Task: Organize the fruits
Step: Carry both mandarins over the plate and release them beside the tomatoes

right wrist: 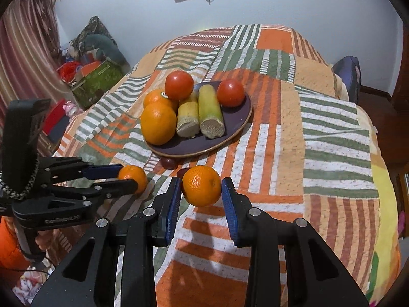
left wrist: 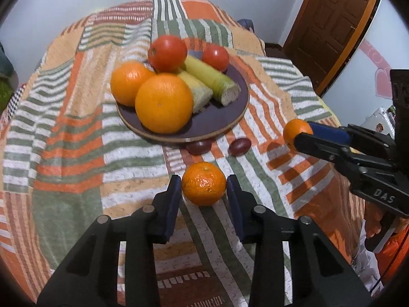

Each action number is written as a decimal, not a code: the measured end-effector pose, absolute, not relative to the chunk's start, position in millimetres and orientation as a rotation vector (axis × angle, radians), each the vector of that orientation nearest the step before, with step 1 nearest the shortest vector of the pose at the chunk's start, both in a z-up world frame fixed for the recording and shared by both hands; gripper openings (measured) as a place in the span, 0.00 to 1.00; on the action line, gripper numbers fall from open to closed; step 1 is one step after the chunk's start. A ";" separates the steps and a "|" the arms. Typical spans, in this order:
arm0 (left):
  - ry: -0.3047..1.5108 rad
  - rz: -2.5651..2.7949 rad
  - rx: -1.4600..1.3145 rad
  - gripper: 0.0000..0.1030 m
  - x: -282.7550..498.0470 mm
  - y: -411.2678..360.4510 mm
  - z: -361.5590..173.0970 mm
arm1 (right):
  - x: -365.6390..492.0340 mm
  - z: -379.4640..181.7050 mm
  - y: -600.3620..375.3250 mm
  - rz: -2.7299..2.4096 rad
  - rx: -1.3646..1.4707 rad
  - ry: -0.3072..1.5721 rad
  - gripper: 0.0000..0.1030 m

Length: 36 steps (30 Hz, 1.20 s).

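A dark plate (left wrist: 225, 125) on the patchwork cloth holds two oranges (left wrist: 163, 102), two tomatoes (left wrist: 167, 52) and two green-yellow stalk pieces (left wrist: 214, 79). In the left wrist view my left gripper (left wrist: 203, 181) is shut on a mandarin (left wrist: 203, 189) that rests on the cloth in front of the plate. The right gripper (right wrist: 201, 183) is shut on a second mandarin (right wrist: 202, 189), held a little above the cloth over its shadow. Each view also shows the other gripper from the side with its mandarin (left wrist: 294, 130) (right wrist: 135, 175). Two small dark red fruits (left wrist: 239, 146) lie by the plate's near rim.
The cloth (right wrist: 319, 128) covers a bed that falls away at its edges. A wooden door (left wrist: 329, 25) stands at the right. Boxes and bags (right wrist: 94, 76) pile up by a curtain at the left. An orange sleeve (right wrist: 10, 243) shows behind the left gripper.
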<state>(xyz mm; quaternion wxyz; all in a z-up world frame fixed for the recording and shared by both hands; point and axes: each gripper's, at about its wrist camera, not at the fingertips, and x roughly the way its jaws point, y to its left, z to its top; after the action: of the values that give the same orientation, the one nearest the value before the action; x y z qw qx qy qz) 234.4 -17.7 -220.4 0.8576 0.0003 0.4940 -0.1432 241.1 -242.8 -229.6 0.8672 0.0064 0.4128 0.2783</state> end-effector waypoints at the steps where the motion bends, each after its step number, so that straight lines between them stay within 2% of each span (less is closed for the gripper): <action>1: 1.023 -0.299 0.001 0.35 235.3 -17.2 -214.5 | 241.8 -228.3 -243.2 0.581 0.011 0.859 0.29; 16: 0.887 -0.290 -0.004 0.35 278.2 -26.8 -164.4 | 283.6 -199.7 -243.7 0.547 0.002 0.750 0.29; 36: 0.915 -0.278 -0.009 0.35 340.6 -45.3 -195.7 | 335.7 -232.8 -224.4 0.525 -0.001 0.808 0.29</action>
<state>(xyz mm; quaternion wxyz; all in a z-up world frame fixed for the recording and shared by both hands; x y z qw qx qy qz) 340.6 -45.3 -195.7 0.8879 -0.0046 0.4401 -0.1339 335.7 -224.4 -232.8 0.8861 -0.0003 0.3885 0.2527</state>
